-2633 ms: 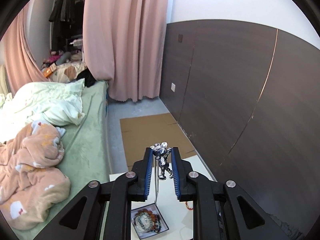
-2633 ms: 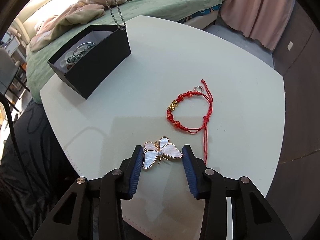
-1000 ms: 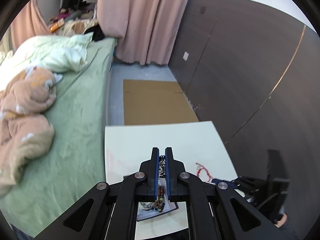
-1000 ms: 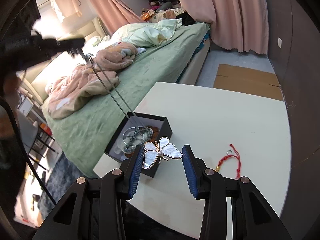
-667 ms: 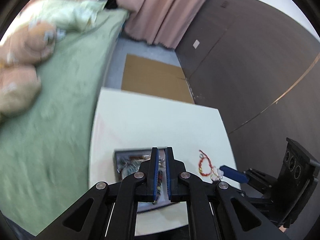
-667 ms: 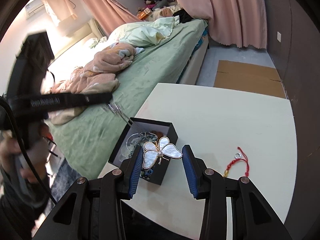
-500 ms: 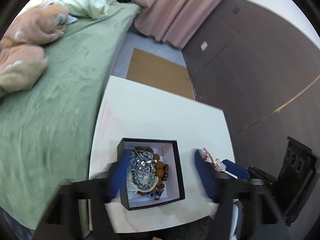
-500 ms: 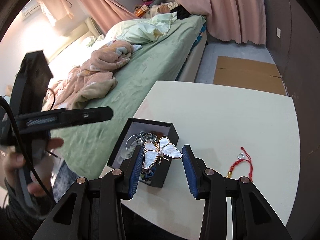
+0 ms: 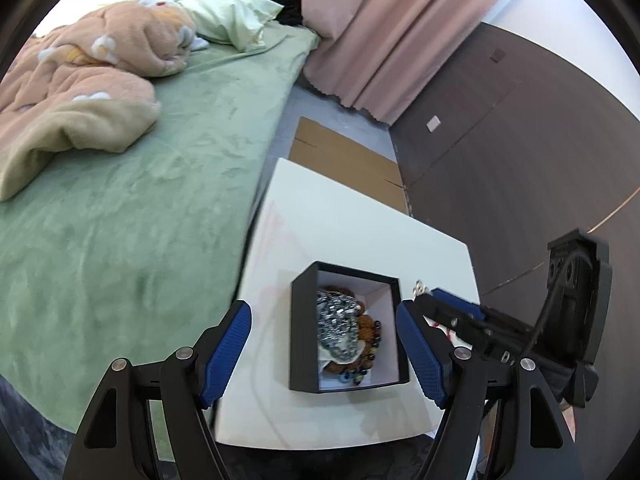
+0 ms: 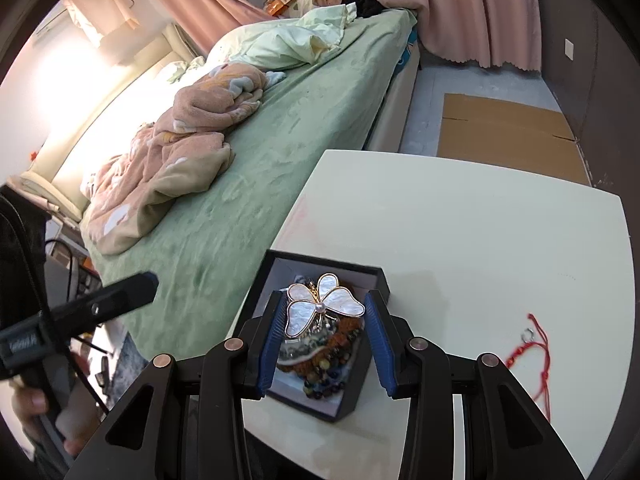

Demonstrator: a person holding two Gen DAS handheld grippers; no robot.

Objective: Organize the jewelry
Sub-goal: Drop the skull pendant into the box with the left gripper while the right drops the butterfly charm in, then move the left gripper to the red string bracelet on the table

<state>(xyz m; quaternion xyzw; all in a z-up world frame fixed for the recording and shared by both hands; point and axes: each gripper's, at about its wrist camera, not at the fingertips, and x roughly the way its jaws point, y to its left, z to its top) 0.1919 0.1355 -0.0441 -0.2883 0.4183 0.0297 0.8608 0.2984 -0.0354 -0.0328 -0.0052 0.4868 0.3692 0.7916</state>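
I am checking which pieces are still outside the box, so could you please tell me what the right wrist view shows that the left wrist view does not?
Only the right wrist view shows the butterfly brooch clearly, held in the right gripper above the box, and the whole red bracelet lying on the table.

Only the left wrist view shows the left gripper open and empty over the box, with the silver necklace heaped inside.

Both show the black box of jewelry, the white table and the green bed.
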